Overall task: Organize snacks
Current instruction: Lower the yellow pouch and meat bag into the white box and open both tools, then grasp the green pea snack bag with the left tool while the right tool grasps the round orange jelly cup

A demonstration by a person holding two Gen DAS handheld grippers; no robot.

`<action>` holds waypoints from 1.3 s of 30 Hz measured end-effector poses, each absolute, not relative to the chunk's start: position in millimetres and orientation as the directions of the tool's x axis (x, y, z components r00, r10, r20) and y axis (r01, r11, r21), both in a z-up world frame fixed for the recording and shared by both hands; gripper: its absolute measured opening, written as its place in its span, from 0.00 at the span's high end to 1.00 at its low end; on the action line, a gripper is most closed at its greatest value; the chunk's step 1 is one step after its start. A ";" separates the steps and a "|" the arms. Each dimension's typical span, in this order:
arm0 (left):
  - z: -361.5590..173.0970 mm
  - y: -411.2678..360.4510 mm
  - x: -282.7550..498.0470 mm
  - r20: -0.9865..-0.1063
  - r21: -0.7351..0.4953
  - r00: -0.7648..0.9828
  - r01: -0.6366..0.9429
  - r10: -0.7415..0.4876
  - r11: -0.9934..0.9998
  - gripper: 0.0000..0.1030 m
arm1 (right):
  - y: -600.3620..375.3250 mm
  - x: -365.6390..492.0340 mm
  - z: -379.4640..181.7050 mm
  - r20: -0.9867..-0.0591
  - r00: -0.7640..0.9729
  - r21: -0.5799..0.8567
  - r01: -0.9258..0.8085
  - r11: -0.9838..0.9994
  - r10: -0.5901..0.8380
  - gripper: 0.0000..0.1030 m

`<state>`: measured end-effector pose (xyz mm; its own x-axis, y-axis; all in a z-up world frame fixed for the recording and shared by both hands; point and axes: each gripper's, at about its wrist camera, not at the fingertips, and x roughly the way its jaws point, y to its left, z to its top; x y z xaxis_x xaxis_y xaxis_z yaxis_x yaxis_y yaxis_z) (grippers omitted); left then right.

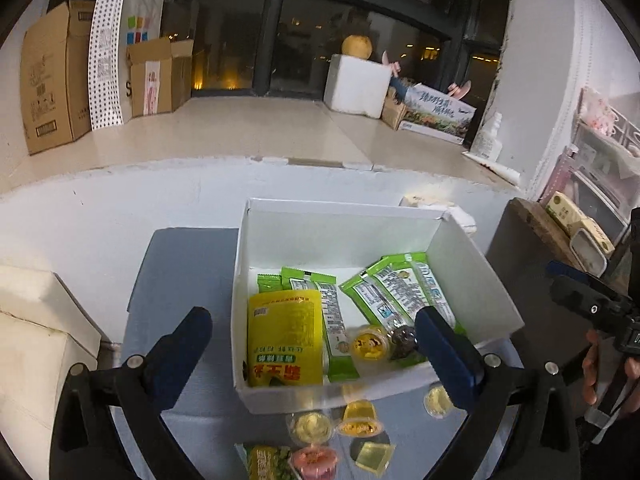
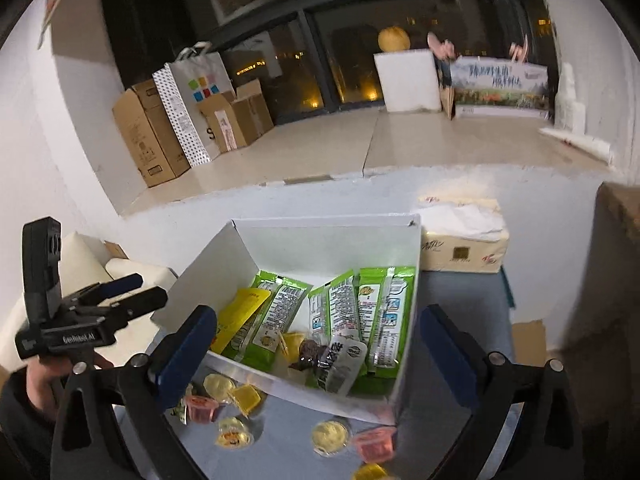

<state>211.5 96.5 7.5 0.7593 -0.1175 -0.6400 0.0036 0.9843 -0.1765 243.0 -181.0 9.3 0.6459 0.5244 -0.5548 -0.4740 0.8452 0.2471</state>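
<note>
A white open box [image 1: 312,216] [image 2: 280,386] stands on a blue-grey table. It holds a yellow pouch [image 1: 285,340] [image 2: 240,316], several green snack packets [image 1: 404,292] [image 2: 380,316], a yellow jelly cup [image 1: 370,343] and a dark wrapped sweet [image 2: 308,354]. Several loose jelly cups, yellow [image 1: 312,426] [image 2: 330,436] and pink [image 1: 314,462] [image 2: 204,408], lie on the table in front of the box. My left gripper [image 1: 316,344] is open and empty, above the box's near side. My right gripper [image 2: 320,344] is open and empty over the box.
A tissue pack [image 2: 464,240] lies behind the box at the right. White blocks [image 1: 36,344] sit at the left. A dark cabinet [image 1: 520,248] with small boxes stands at the right. Cardboard boxes [image 1: 52,80] and a paper bag line the far window ledge.
</note>
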 end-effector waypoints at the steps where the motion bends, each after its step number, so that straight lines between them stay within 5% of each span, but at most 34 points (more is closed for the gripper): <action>1: 9.5 96.5 203.4 -0.632 -0.175 0.765 0.012 -0.122 0.985 0.00 | -186.1 231.7 10.8 -0.538 0.652 0.245 -0.486 0.839 0.534 0.00; 13: -37.7 97.2 92.5 -0.630 -0.207 0.762 0.019 -0.149 0.978 0.00 | -221.8 141.6 -71.4 -0.632 0.601 0.203 -0.482 0.852 0.490 0.00; 27: -98.8 84.8 53.0 -0.708 -0.241 0.676 0.040 -0.203 0.970 0.00 | -213.8 191.5 -138.1 -0.702 0.510 0.295 -0.429 0.854 0.498 0.01; 28: -100.0 84.2 53.0 -0.710 -0.240 0.674 0.038 -0.202 0.970 0.00 | -212.3 196.4 -140.7 -0.707 0.501 0.299 -0.428 0.853 0.500 0.03; 32: -103.5 82.7 54.2 -0.715 -0.245 0.668 0.037 -0.206 0.969 0.00 | -211.4 202.6 -149.5 -0.740 0.489 0.284 -0.395 0.874 0.462 0.52; 39: -110.3 84.3 62.8 -0.729 -0.249 0.654 0.026 -0.205 0.968 0.00 | -207.7 181.3 -141.5 -0.716 0.494 0.275 -0.450 0.850 0.493 0.52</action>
<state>62.8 84.3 -110.3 0.6537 -0.2048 -0.7285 0.0264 0.9683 -0.2486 181.3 -207.7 -141.5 0.4943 0.4930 -0.7160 -0.4498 0.8499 0.2747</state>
